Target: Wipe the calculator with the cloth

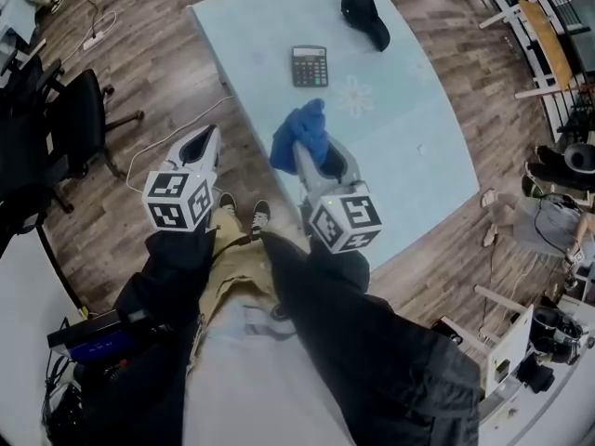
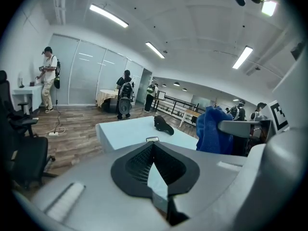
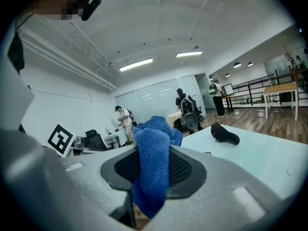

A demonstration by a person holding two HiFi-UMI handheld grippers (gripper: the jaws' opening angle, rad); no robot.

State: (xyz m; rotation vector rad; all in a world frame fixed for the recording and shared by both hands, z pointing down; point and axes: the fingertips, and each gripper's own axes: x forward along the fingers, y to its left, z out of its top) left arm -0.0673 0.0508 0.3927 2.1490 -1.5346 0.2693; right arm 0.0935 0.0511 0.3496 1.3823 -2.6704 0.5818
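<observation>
We hold the right gripper (image 1: 310, 149) over the near edge of the pale blue surface (image 1: 400, 147). Its fingers (image 3: 188, 170) are clenched on a blue cloth (image 1: 301, 134). In the right gripper view the cloth (image 3: 153, 155) is pinched between the dark pads, bunching up above them and hanging in a tail below.

The left gripper (image 1: 201, 143) hangs off the surface's left side, over the wooden floor (image 1: 139, 63). In the left gripper view its fingers (image 2: 134, 163) are pressed together at the tips and grasp nothing. Only a sliver of the surface (image 2: 122, 129) shows through the gap behind them. That view also catches the cloth (image 2: 211, 130) at the right, lifted clear of the surface.

The calculator (image 1: 310, 66) lies flat near the middle of the surface, beyond the cloth and apart from it, with neither gripper touching it. In the left gripper view it is just a small dark edge (image 2: 152, 139) above the closed tips.

A black cap (image 1: 364, 15) rests farther back and to the right, well apart from the calculator. It shows in both gripper views (image 2: 163, 124) (image 3: 224, 134).

A black office chair (image 1: 82, 119) stands on the floor to the left. Our shoes (image 1: 244, 214) sit between the two grippers at the surface's near corner. Several people (image 2: 48, 78) stand in the room behind.
</observation>
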